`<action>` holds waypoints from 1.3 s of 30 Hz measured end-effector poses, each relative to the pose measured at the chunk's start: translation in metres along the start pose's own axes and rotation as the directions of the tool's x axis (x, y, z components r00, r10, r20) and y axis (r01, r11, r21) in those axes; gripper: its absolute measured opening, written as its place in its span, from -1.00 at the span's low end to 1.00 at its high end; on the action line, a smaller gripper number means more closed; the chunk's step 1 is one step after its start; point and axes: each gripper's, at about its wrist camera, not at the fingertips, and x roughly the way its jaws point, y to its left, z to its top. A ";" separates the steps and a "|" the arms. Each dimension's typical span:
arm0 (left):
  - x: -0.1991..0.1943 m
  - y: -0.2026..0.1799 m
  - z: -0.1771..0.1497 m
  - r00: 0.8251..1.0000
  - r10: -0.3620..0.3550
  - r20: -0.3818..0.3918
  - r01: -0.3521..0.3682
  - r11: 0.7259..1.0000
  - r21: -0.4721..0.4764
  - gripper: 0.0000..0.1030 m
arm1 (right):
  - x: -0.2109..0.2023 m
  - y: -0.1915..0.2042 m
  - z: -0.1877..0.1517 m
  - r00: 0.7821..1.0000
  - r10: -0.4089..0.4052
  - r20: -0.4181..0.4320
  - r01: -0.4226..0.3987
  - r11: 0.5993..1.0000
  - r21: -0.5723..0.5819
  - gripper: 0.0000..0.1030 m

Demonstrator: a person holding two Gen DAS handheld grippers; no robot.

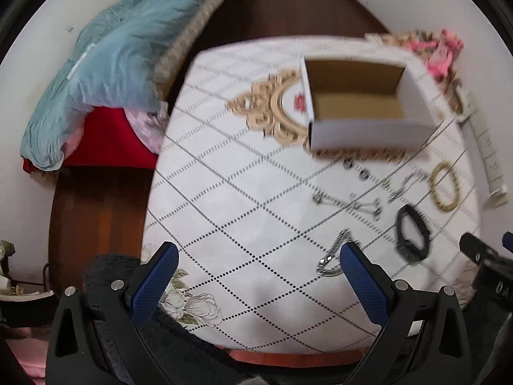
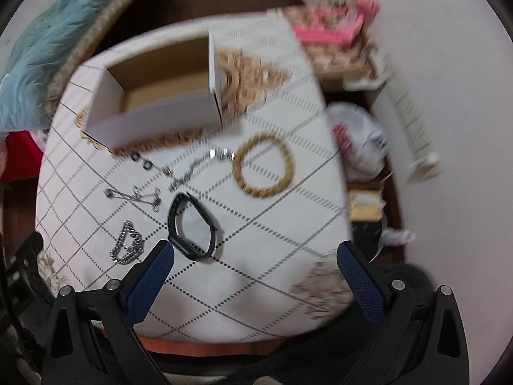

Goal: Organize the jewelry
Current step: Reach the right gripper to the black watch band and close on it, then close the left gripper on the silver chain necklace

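Note:
Jewelry lies loose on a white quilted tabletop [image 1: 243, 192]: a gold beaded bracelet [image 2: 263, 169], a black wristband [image 2: 192, 231], a silver chain bracelet [image 2: 128, 247] and several small silver earrings [image 2: 144, 197]. An open white cardboard box [image 1: 359, 102] stands behind them, with nothing seen inside. My left gripper [image 1: 259, 256] hovers open above the table, the silver chain [image 1: 333, 256] beside its right finger. My right gripper [image 2: 256, 253] is open too, its left fingertip close to the black wristband. Nothing is held between either pair of fingers.
A teal fluffy blanket [image 1: 105, 57] lies on a red-covered surface to the left. Pink and beige items [image 2: 333, 32] sit at the table's far right corner. A white power strip [image 2: 410, 128] and a white bag [image 2: 356, 134] lie beyond the right edge. Dark wooden floor surrounds the table.

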 end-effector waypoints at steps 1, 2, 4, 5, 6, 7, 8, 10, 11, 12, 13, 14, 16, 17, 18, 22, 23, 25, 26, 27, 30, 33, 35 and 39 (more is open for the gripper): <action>0.008 -0.003 -0.001 1.000 0.000 -0.017 0.000 1.000 0.008 1.00 | 0.013 0.000 0.001 1.000 0.009 -0.020 -0.009 1.000 0.014 0.80; 0.016 -0.006 -0.001 1.000 0.004 -0.030 -0.004 1.000 0.013 1.00 | 0.026 0.000 0.002 0.999 0.018 -0.035 -0.017 1.000 0.022 0.69; 0.028 -0.009 -0.003 0.999 0.020 -0.045 -0.019 0.999 0.029 1.00 | 0.041 0.002 0.004 0.998 0.032 -0.052 -0.031 0.999 0.030 0.55; 0.033 -0.011 -0.004 0.998 0.024 -0.054 -0.023 0.999 0.035 1.00 | 0.048 0.005 0.005 0.998 0.041 -0.054 -0.040 0.999 0.027 0.48; 0.037 -0.012 -0.005 0.998 0.025 -0.058 -0.023 0.999 0.035 1.00 | 0.052 0.007 0.005 0.997 0.046 -0.055 -0.045 0.999 0.024 0.41; 0.042 -0.013 -0.006 0.998 0.025 -0.065 -0.023 0.999 0.035 1.00 | 0.055 0.009 0.006 0.997 0.051 -0.059 -0.050 0.999 0.019 0.38; 0.045 -0.013 -0.006 0.997 0.022 -0.071 -0.020 0.999 0.034 1.00 | 0.061 0.014 0.005 0.996 0.058 -0.070 -0.057 0.998 0.009 0.27; 0.050 -0.013 -0.006 0.997 0.011 -0.079 -0.008 1.000 0.027 1.00 | 0.067 0.019 0.004 0.994 0.067 -0.083 -0.068 0.998 -0.006 0.11; 0.050 -0.013 -0.006 0.997 0.008 -0.076 -0.007 1.000 0.024 1.00 | 0.071 0.024 0.002 0.994 0.067 -0.090 -0.069 0.997 -0.019 0.03; 0.051 -0.012 -0.007 0.997 0.008 -0.074 -0.006 1.000 0.024 1.00 | 0.073 0.027 0.001 0.993 0.070 -0.093 -0.072 0.997 -0.026 -0.13; 0.052 -0.013 -0.006 0.997 0.008 -0.074 -0.007 1.000 0.024 1.00 | 0.074 0.030 0.000 0.993 0.073 -0.096 -0.077 0.997 -0.032 -0.22; 0.053 -0.012 -0.006 0.997 0.009 -0.074 -0.007 1.000 0.025 1.00 | 0.076 0.032 -0.002 0.992 0.074 -0.101 -0.078 0.996 -0.040 -0.41; 0.054 -0.012 -0.006 0.997 0.007 -0.077 -0.005 1.000 0.029 1.00 | 0.074 0.036 -0.006 0.994 0.062 -0.087 -0.068 0.996 -0.063 -0.65; 0.056 -0.012 -0.006 0.997 0.006 -0.079 -0.003 0.999 0.032 1.00 | 0.072 0.037 -0.008 0.994 0.070 -0.086 -0.076 0.995 -0.067 -0.90; 0.056 -0.011 -0.007 0.997 0.001 -0.080 0.002 0.999 0.033 1.00 | 0.072 0.036 -0.010 0.994 0.069 -0.086 -0.075 0.995 -0.065 -0.90; 0.062 -0.013 -0.015 0.994 -0.030 -0.103 0.037 0.997 0.061 0.98 | 0.056 0.031 -0.022 0.996 0.074 -0.049 -0.077 0.996 -0.054 -0.90; 0.063 -0.014 -0.017 0.993 -0.041 -0.109 0.049 0.997 0.066 0.98 | 0.051 0.028 -0.026 0.996 0.078 -0.044 -0.080 0.996 -0.048 -0.90; 0.066 -0.016 -0.022 0.991 -0.061 -0.116 0.070 0.995 0.075 0.98 | 0.049 0.018 -0.030 0.996 0.082 -0.032 -0.083 0.996 -0.037 -0.90; 0.068 -0.018 -0.024 0.990 -0.079 -0.119 0.089 0.993 0.082 0.98 | 0.046 0.015 -0.034 0.996 0.080 -0.026 -0.081 0.996 -0.029 -0.90; 0.070 -0.021 -0.026 0.988 -0.092 -0.124 0.103 0.991 0.086 0.98 | 0.045 0.012 -0.036 0.997 0.080 -0.024 -0.081 0.996 -0.024 -0.90; 0.070 -0.028 -0.028 0.983 -0.132 -0.126 0.144 0.985 0.091 0.98 | 0.042 0.006 -0.045 0.997 0.074 -0.018 -0.074 0.997 -0.003 -0.90; 0.066 -0.041 -0.028 0.978 -0.176 -0.113 0.189 0.975 0.117 0.97 | 0.044 0.000 -0.048 0.997 0.071 -0.023 -0.071 0.997 0.013 -0.90; 0.063 -0.053 -0.029 0.975 -0.197 -0.100 0.211 0.967 0.146 0.95 | 0.045 -0.002 -0.051 0.997 0.070 -0.029 -0.070 0.997 0.022 -0.90; 0.062 -0.072 -0.031 0.972 -0.212 -0.100 0.227 0.956 0.187 0.54 | 0.049 -0.009 -0.046 0.998 0.062 -0.031 -0.061 0.998 0.032 -0.90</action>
